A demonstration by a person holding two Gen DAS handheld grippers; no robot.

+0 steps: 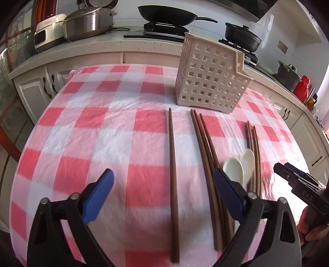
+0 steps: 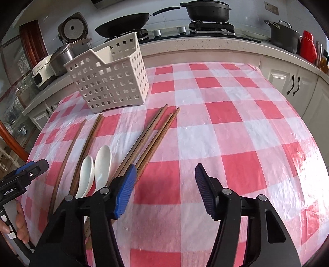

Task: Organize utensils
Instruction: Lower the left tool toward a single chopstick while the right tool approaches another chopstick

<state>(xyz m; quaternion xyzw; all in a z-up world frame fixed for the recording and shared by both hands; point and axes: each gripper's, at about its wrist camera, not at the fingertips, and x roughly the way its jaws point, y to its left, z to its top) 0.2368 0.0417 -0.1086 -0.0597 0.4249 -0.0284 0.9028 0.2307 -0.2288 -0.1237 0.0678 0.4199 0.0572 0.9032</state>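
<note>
Red-and-white checks all over the tablecloth (image 1: pixel 82 123). Brown chopsticks (image 1: pixel 172 164), two glossy white spoons (image 2: pixel 102 164), and a cream holder (image 1: pixel 209 82) dotted with square holes. Blue ribbed pads (image 2: pixel 126 191) on black claw arms. Speckled pale counter (image 2: pixel 195 45), black pans (image 1: pixel 166 12), bright red bottle (image 2: pixel 308 46).

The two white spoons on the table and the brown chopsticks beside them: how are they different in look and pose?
The spoons are white, glossy and short with broad rounded bowls; the chopsticks are brown, matte, long and thin. The spoons lie together as one pair; the chopsticks are spread in several groups, one alone. Both lie flat on the checkered cloth, outside the holder.
</note>
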